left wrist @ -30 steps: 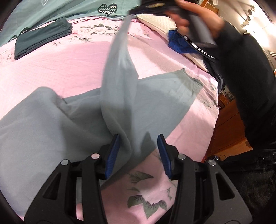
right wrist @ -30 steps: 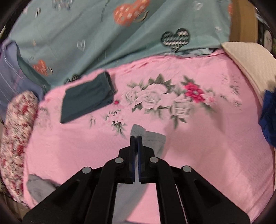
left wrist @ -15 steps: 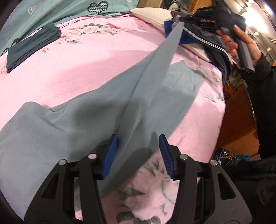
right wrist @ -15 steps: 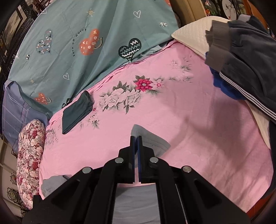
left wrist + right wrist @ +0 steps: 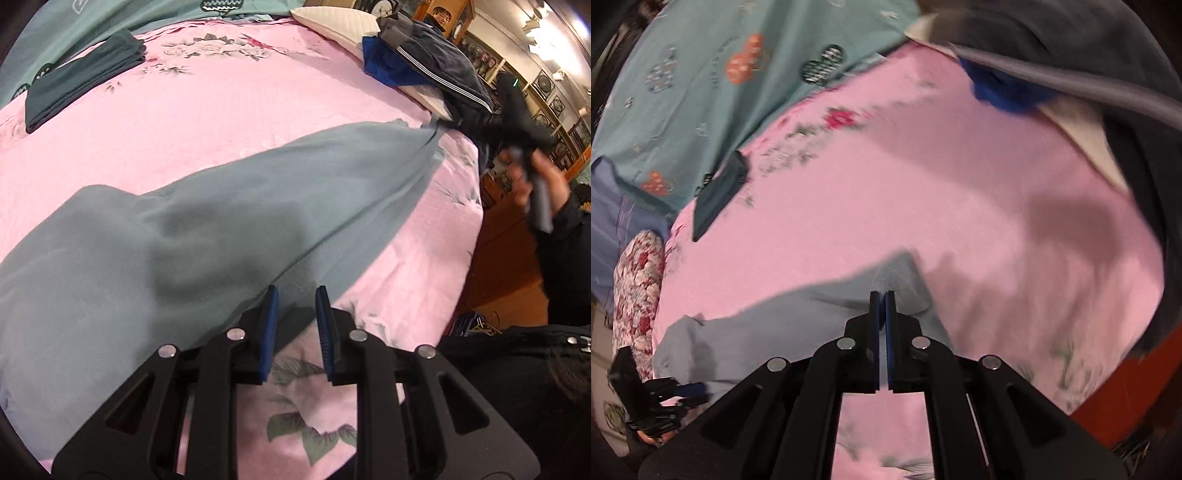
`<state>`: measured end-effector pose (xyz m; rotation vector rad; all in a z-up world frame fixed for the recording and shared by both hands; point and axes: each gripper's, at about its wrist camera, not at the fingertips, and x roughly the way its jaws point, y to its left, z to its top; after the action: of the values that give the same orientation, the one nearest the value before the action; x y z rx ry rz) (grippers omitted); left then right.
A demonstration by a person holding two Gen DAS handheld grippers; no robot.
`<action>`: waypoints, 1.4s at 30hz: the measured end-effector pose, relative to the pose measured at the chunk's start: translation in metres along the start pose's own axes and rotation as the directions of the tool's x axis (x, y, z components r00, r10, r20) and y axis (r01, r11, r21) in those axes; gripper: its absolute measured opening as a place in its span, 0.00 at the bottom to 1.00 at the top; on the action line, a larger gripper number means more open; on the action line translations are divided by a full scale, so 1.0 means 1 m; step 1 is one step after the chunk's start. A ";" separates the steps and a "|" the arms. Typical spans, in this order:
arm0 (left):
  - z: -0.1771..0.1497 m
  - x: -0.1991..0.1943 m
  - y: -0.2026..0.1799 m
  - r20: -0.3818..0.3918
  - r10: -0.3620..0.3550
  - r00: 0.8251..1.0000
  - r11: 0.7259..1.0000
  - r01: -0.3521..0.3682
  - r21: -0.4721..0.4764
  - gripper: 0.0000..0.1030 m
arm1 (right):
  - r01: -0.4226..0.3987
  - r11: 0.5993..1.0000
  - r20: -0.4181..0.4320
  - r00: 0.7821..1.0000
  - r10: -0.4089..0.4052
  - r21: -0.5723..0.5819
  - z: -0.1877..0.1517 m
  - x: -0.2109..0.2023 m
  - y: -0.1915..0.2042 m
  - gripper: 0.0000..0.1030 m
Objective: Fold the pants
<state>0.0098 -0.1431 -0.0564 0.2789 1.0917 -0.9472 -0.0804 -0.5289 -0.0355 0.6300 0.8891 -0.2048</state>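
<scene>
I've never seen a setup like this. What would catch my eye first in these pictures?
Probably the grey pants, stretched long across the middle of the pink flowered bedspread. The right claw is shut on their far end; the left claw, whose jaws have just been closing, sits over the near edge with a little cloth between them. Darker clothes pile on the pillow at the far right.

A pink floral bedsheet (image 5: 229,122) covers the bed, with a teal heart-print quilt (image 5: 713,74) along its far side. A folded dark-green garment (image 5: 81,83) lies on the sheet near the quilt, well apart from a cream pillow (image 5: 332,18) that carries a navy striped jacket (image 5: 443,70) and blue cloth (image 5: 388,70). In the right wrist view, a red-flowered bolster (image 5: 637,288) lies at the left edge.
</scene>
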 end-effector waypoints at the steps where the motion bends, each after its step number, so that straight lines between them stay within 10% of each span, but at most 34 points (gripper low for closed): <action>1: 0.000 0.000 -0.001 -0.003 0.009 1.000 1.000 -0.009 0.007 0.16 | -0.010 1.000 0.007 1.000 0.010 0.018 -0.005 0.002 -0.006 0.02; 24: 0.005 -0.004 -0.033 0.061 0.124 0.990 0.982 -0.131 0.136 0.13 | -0.073 0.997 0.060 0.995 0.075 -0.033 -0.002 -0.011 0.010 0.02; 27: 0.006 -0.009 -0.038 0.089 0.169 0.982 0.969 -0.182 0.166 0.38 | -0.075 0.997 0.062 0.995 0.077 -0.032 -0.002 -0.012 0.009 0.02; 30: 0.006 0.000 -0.042 0.059 0.186 0.981 0.962 -0.194 0.193 0.41 | -0.082 0.996 0.063 0.995 0.083 -0.026 -0.002 -0.013 0.008 0.02; 42: 0.004 0.013 -0.041 0.032 0.218 0.975 0.955 -0.220 0.199 0.04 | -0.108 0.994 0.055 0.992 0.109 -0.020 -0.007 -0.011 0.004 0.02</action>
<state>-0.0176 -0.1770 -0.0560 0.5502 0.9340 -0.8589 -0.0903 -0.5224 -0.0281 0.6520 0.7993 -0.1162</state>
